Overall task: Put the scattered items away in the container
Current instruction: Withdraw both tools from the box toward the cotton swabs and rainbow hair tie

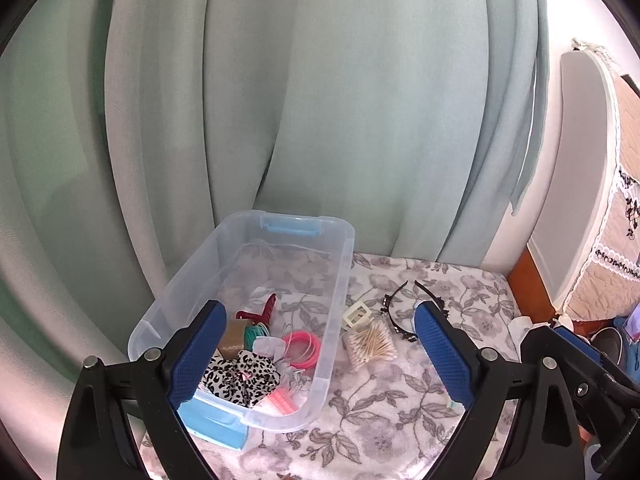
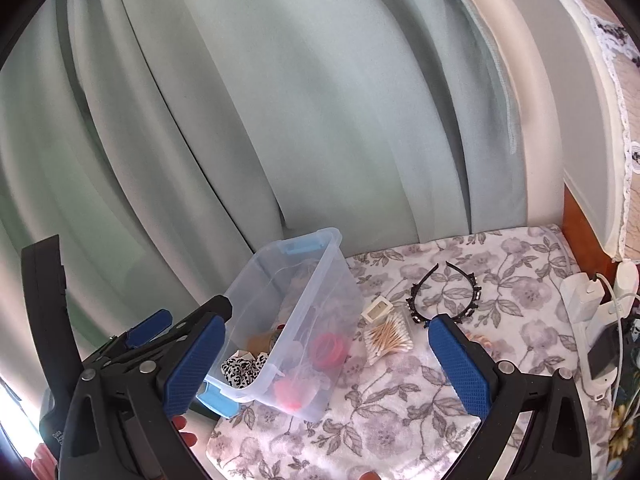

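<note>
lying ahead between the wide-open, empty right gripper [image 2: 326,354] fingers, the cotton swabs [image 2: 389,339] bundle sits beside the container [image 2: 304,312], long axis slanting up-right.

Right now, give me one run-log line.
left gripper: open, empty | right gripper: open, empty | bin: partly filled | outside: headband, cotton swabs, cream clip

We hold both tools angled downward. Our left tool [image 1: 316,344] has its blue pads [image 1: 196,354] spread wide with nothing gripped between them. Our right tool [image 2: 326,356] is likewise wide open and empty, pads [image 2: 460,364] far apart. In the right wrist view the left tool sits just to its left, and fingertips [image 2: 182,426] show below.
</note>
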Available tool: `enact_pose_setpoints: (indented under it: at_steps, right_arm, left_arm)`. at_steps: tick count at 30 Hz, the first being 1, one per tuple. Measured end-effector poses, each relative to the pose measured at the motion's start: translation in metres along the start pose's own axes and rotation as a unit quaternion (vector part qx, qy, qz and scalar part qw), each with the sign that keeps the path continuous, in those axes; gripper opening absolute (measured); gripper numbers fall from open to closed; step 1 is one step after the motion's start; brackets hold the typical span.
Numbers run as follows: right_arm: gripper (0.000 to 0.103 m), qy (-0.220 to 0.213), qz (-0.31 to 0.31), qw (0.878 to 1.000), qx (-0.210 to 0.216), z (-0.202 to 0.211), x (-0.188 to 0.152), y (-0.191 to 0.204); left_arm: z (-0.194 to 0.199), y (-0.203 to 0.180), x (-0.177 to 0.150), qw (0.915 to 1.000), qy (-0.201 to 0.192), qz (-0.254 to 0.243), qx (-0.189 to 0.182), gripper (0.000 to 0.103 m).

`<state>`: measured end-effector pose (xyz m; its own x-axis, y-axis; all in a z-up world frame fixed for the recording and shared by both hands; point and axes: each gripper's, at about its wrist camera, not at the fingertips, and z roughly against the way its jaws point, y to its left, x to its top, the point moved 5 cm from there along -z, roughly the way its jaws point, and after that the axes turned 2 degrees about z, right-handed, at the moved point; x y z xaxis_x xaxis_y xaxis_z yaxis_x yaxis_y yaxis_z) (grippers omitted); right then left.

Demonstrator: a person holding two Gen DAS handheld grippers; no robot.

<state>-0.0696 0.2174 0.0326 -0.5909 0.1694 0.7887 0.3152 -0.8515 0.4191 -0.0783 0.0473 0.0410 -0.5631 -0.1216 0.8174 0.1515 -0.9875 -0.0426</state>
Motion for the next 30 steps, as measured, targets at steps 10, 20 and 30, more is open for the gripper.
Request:
enact_pose_setpoints:
  at_steps: [10,20,30]
  right_arm:
    - [0.103,-0.013,-0.021,1.0,-0.019,0.004,0.001,-0.043]
    - [0.103,0.001,-0.056,0.998,-0.023,-0.01,-0.012,-0.088]
    - [0.103,0.014,-0.068,0.996,-0.054,-0.034,-0.018,-0.126]
  left_arm:
    - [-0.023,-0.042,-0.007,0.9993,0.018,-0.025,-0.022,0.095]
    - [-0.06,-0.069,-0.022,0.997,0.049,-0.047,-0.037,0.095]
    - [-0.109,-0.089,-0.035,0.9925,0.09,-0.052,-0.065,0.095]
